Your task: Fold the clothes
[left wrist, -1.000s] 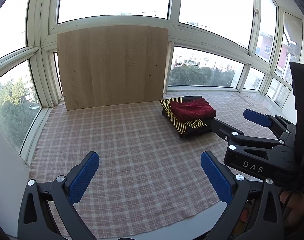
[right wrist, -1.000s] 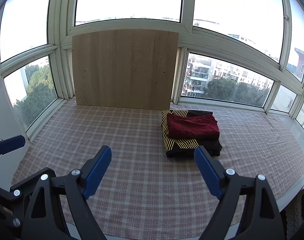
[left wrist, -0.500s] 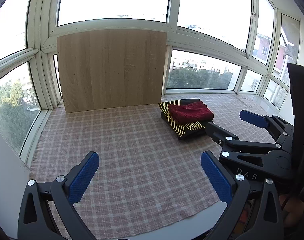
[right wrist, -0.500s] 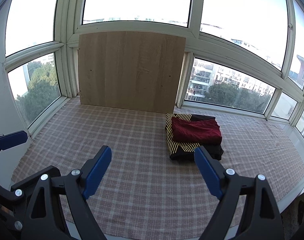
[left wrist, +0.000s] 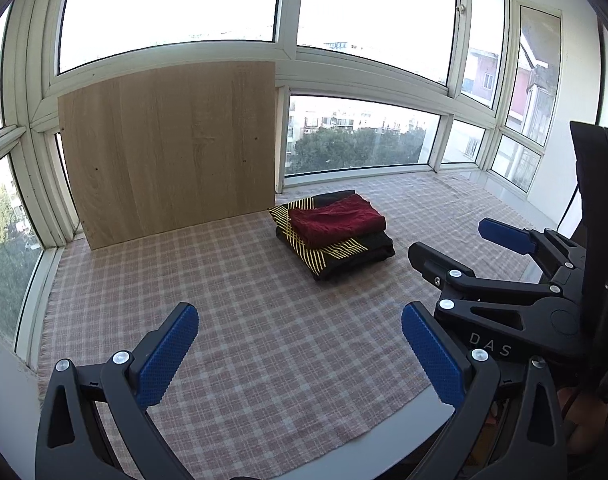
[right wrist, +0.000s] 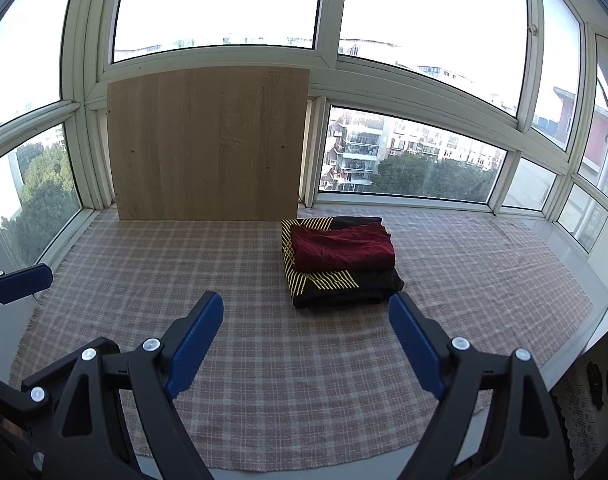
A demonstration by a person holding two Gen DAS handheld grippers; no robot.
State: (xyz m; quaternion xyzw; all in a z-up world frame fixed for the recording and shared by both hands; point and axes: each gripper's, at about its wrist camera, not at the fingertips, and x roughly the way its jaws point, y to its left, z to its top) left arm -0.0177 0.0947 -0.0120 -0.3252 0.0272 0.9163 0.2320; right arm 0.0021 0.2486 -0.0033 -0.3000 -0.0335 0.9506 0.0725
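Note:
A folded dark red garment lies on top of a folded black garment with yellow stripes, stacked on the plaid cloth toward the back right. My left gripper is open and empty, held above the cloth's near part. My right gripper is open and empty, in front of the stack and apart from it. The right gripper also shows at the right of the left wrist view.
A wooden board leans upright against the bay windows at the back. Window frames surround the cloth on three sides. The cloth's near edge ends at a white ledge.
Both cameras have tilted and drawn back slightly, so the stack sits a little farther away. Both grippers stay open and empty. The clothes have not moved.

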